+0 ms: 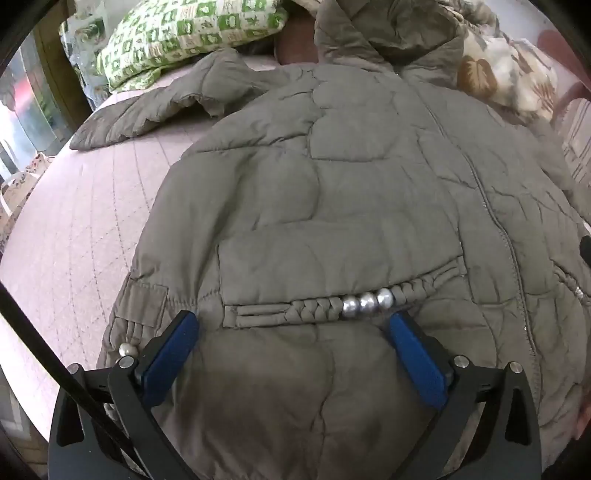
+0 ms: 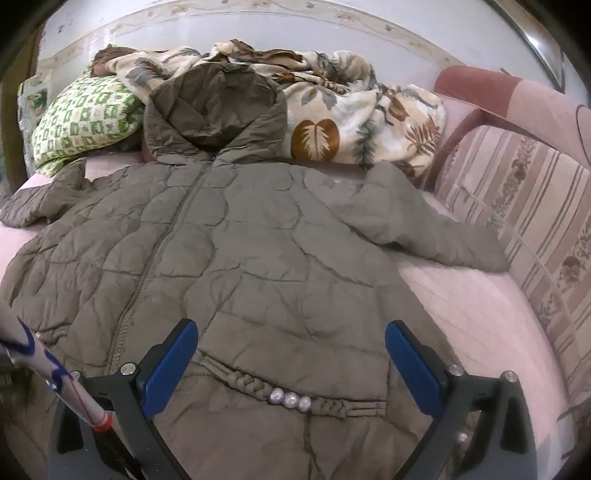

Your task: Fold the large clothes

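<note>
An olive-grey quilted hooded jacket (image 1: 332,192) lies spread front-up on a pink bed (image 1: 85,221), zipper closed, hood toward the far end. It also shows in the right wrist view (image 2: 258,251), with both sleeves out to the sides. My left gripper (image 1: 291,325) is open and empty, hovering over the jacket's left pocket with its braided trim and silver beads (image 1: 365,301). My right gripper (image 2: 291,334) is open and empty over the right pocket and its beads (image 2: 290,400).
A green patterned pillow (image 2: 85,122) and a leaf-print blanket (image 2: 351,110) lie at the head of the bed. A striped sofa back (image 2: 524,206) runs along the right. A white wall (image 2: 295,33) stands behind. Bare pink mattress (image 2: 461,314) lies right of the jacket.
</note>
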The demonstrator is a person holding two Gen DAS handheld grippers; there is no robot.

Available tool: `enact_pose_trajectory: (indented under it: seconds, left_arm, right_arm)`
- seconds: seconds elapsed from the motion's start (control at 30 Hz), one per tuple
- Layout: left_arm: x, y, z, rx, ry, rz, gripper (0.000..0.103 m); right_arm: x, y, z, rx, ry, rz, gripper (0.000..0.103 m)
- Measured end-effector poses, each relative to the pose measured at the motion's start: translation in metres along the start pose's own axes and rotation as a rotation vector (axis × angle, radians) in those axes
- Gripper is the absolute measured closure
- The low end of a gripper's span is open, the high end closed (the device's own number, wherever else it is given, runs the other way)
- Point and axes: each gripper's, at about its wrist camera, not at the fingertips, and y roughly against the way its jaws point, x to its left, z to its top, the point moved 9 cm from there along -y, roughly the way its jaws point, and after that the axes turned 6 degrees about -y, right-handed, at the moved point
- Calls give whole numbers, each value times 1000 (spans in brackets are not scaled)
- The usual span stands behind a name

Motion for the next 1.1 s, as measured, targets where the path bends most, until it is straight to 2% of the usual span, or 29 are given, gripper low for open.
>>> enact_pose_trajectory:
  seconds: [0.17,0.27,0.47,0.7,0.87,1.1]
  left_arm:
    - [-7,5,-6,-7,-12,17,0]
    - [1,10,11,-7,-13,7,0]
    - [4,20,20,-22,-25,32,0]
    - [15,39,19,-80,59,-42,0]
    - [29,57,14,-130,108,-32,0]
    - [44,81,2,-179,150,-27,0]
  right_arm:
    - [-2,1,-3,2,7,8,0]
    - [-5,0,-5,12,1,15,0]
    - [-9,11,-9,-3,-26,20,0]
    - [-15,50,-9,-121,-25,-50,0]
    - [-22,92,-5,-192,-37,-78,0]
    - [-34,121,-30,-192,-63,-117,0]
